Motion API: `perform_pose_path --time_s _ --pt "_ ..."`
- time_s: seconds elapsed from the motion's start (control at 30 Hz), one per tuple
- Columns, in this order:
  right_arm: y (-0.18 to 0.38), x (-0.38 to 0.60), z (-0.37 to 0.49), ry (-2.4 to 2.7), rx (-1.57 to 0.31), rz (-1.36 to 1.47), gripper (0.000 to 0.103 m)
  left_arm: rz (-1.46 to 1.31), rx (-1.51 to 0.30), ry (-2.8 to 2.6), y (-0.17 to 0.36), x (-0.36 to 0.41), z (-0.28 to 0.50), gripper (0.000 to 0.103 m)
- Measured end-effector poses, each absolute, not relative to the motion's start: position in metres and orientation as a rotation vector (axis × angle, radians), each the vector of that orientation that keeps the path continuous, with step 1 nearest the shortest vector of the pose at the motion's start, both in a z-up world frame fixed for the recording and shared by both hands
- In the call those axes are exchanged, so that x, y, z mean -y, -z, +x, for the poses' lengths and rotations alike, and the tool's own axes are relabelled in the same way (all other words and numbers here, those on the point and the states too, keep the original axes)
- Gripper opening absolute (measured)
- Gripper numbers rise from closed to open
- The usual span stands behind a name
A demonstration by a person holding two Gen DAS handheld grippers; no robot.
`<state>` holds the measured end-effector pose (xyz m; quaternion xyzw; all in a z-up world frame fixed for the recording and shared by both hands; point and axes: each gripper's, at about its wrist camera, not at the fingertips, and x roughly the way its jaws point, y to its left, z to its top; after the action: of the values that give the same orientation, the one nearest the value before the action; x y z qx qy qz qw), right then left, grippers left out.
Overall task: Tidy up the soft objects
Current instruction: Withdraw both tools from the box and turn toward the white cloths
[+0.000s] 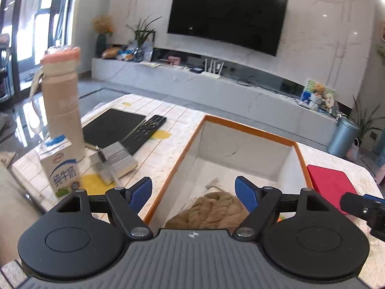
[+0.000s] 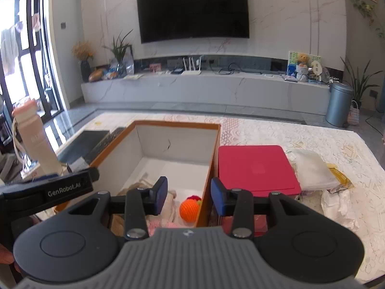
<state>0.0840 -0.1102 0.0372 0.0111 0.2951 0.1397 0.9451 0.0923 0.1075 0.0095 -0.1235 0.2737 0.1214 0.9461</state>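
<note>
Your left hand-held gripper [image 1: 193,193] hangs spread wide over the near end of the box [image 1: 250,132], with nothing between its blue pads. Below it a tan knitted bundle [image 1: 211,209] lies loose on the box floor. Your right hand-held gripper [image 2: 189,196] is part open and straddles the box's right wall: one pad inside, one outside, gripping nothing. Just below it, inside the box, sit an orange knitted ball [image 2: 189,210] and some pale pink and cream soft things [image 2: 166,207].

The soft things you can see are mostly in the box already. The crumpled white plastic and paper [image 2: 336,202] on the counter [image 2: 264,130], to the right of the red case [image 2: 257,168], may or may not count; it cannot be told from here.

Watch these from this position:

- The right-hand pads stand either side of the thin box wall. Closing or dropping here could pinch or shove that wall and drag the box across the counter.
- Your two grippers are crowded at the same end of the box. Each shows in the other's view, so a sideways swing could knock them together.
- To your left, a tall bottle [image 1: 62,106] stands just beside a milk carton [image 1: 61,168], near the counter edge. Pulling the left gripper back that way could tip either one.
- The ball is round and lies next to the wall, so a nudge may roll it about.
</note>
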Motion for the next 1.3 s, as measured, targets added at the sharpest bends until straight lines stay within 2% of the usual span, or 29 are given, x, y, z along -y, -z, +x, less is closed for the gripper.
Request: perform_pose_path --time_s 0.3,0.63,0.73,1.13,1.3 --pt "-0.045 0.114 0.076 -0.285 -0.582 0.031 0.04 -0.196 -0.57 -0.205 -0.018 -0.093 0.089 0.092" --pt "-0.07 0.147 0.053 -0.263 -0.499 0.079 0.042 -0.111 -0.503 -0.155 -0.048 -0.063 0.073 0.092" --pt "-0.076 0.163 0.048 -0.231 -0.488 0.073 0.051 -0.094 -0.475 -0.138 -0.058 -0.052 0.067 0.092" --pt "-0.09 0.237 0.018 -0.036 -0.412 0.046 0.055 -0.028 -0.458 -0.042 -0.073 0.003 0.062 0.092" --pt "-0.086 0.262 0.017 0.035 -0.412 0.089 0.055 -0.098 -0.462 -0.004 -0.075 0.028 0.062 0.092"
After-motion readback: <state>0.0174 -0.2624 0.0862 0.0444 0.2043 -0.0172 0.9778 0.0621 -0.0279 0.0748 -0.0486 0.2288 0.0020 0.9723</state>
